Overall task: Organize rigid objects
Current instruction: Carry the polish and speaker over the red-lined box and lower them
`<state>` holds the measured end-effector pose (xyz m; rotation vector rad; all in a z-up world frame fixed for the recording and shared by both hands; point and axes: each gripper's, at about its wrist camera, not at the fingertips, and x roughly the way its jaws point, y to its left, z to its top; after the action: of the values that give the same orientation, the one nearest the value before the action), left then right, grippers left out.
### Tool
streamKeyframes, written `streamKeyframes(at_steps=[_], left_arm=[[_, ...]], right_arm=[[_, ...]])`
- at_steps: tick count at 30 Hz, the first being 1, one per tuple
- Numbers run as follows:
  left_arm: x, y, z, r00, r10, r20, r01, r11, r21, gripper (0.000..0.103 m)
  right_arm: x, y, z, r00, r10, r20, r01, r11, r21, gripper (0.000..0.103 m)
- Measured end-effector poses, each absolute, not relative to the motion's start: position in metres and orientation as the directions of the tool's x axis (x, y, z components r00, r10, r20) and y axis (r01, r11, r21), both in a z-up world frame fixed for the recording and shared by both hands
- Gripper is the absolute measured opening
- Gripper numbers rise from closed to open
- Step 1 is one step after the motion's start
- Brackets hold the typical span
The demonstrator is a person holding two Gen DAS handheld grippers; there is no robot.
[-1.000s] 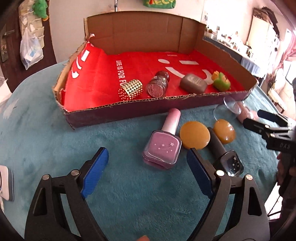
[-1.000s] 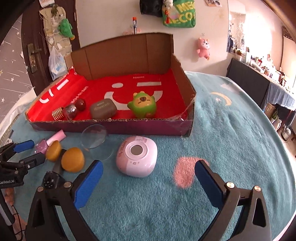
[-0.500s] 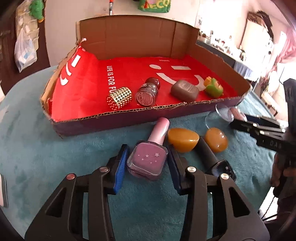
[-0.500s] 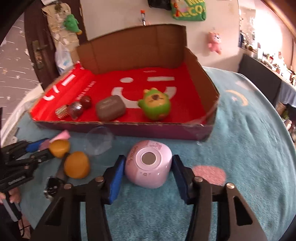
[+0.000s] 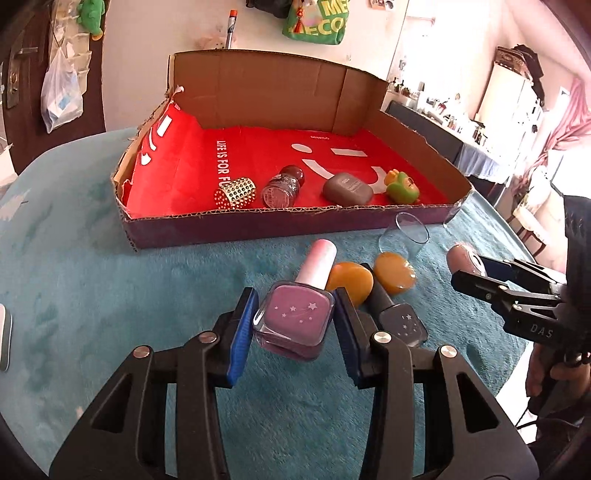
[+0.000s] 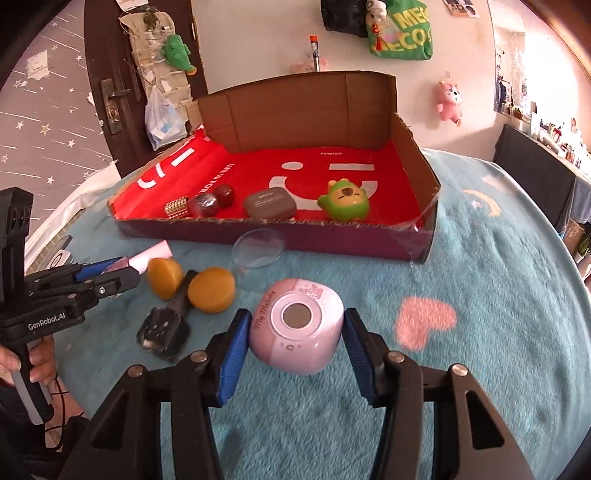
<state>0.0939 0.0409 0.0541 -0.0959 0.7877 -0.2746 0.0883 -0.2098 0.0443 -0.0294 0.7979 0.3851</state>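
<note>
The left gripper (image 5: 293, 325) is clamping a square purple nail polish bottle (image 5: 293, 320) with white stars and a pale pink cap pointing toward twelve o'clock, its pads pressing both sides. The right gripper (image 6: 295, 336) is squeezing a rounded pink My Melody case (image 6: 295, 326) with a grey disc on top, at six o'clock from the cardboard box (image 6: 321, 243). The box is lined in red and is holding a green toy figure (image 6: 343, 205), a grey case (image 6: 269, 202), a glittery bottle (image 6: 207, 204) and a gold studded cylinder (image 6: 177, 208). Two amber stones (image 6: 210, 290), a dark nail polish bottle (image 6: 166, 325) and a clear disc (image 6: 258, 245) are lying on the teal plush cloth (image 6: 480, 295). A green bag (image 6: 402, 33) and pink plush (image 6: 448, 99) are hanging on the wall.
</note>
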Motion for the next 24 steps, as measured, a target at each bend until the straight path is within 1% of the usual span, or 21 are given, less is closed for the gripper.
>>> streamKeyframes(at_steps=[9,15,20,24], left_arm=[[0.090,0.040,0.059,0.676,-0.288,-0.678,0.212,0.958,-0.196,0.039],[0.097,0.040,0.074,0.689,-0.314,-0.653,0.232,0.949,-0.211,0.039],[0.125,0.043,0.096,0.711,-0.333,-0.619,0.250,0.943,-0.219,0.039],[0.164,0.047,0.107,0.716,-0.307,-0.627,0.240,0.952,-0.192,0.039]], right_arm=[[0.084,-0.210,0.044,0.636,0.333,-0.696,-0.349,0.929,0.125,0.054],[0.089,-0.208,0.059,0.647,0.366,-0.669,-0.369,0.918,0.145,0.054],[0.109,-0.198,0.091,0.677,0.389,-0.625,-0.411,0.904,0.118,0.054],[0.156,-0.186,0.106,0.667,0.391,-0.635,-0.424,0.899,0.109,0.054]])
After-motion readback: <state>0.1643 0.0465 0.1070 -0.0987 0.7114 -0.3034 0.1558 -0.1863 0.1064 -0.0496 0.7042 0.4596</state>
